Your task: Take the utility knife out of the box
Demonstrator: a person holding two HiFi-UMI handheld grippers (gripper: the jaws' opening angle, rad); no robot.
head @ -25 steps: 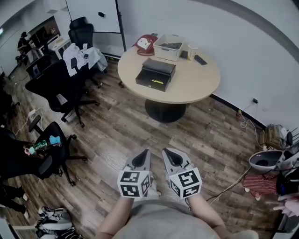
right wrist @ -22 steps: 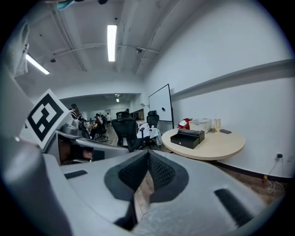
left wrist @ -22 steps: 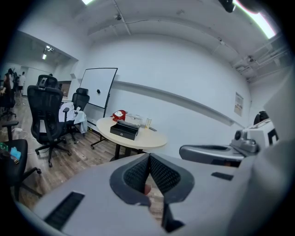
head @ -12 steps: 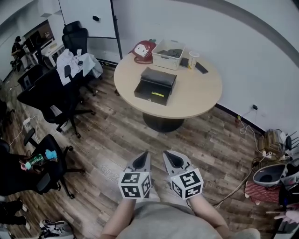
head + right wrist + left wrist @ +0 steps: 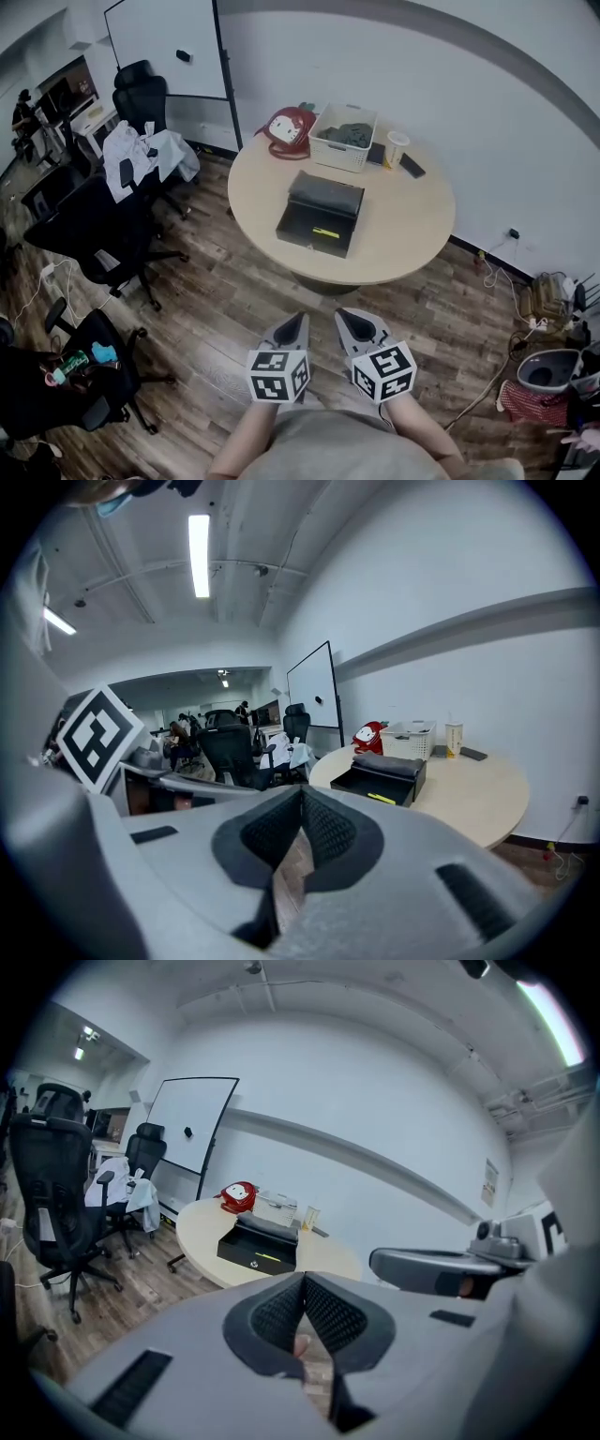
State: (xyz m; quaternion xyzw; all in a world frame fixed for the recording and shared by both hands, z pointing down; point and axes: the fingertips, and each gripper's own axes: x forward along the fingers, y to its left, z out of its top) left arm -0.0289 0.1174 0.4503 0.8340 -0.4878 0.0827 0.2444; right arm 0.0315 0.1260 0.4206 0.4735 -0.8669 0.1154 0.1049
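An open black box [image 5: 319, 217] lies on the round wooden table [image 5: 403, 234], its lid folded back. Inside it shows a yellow strip, the utility knife [image 5: 325, 232]. The box [image 5: 256, 1246] and the knife [image 5: 269, 1257] also appear in the left gripper view, and the box [image 5: 382, 777] with the knife [image 5: 382, 798] in the right gripper view. My left gripper [image 5: 293, 325] and right gripper [image 5: 350, 322] hang side by side over the wood floor, short of the table. Both are shut with nothing between the jaws.
On the table's far side stand a white basket [image 5: 344, 137], a red bag [image 5: 288, 127], a paper cup [image 5: 397, 147] and a phone [image 5: 412, 166]. Black office chairs [image 5: 94, 234] stand at the left. A whiteboard [image 5: 164, 42] leans on the wall. Cables and clutter lie at the right.
The table and box have come nearer and lower in the head view as I walk towards them. Both grippers stay shut and side by side.
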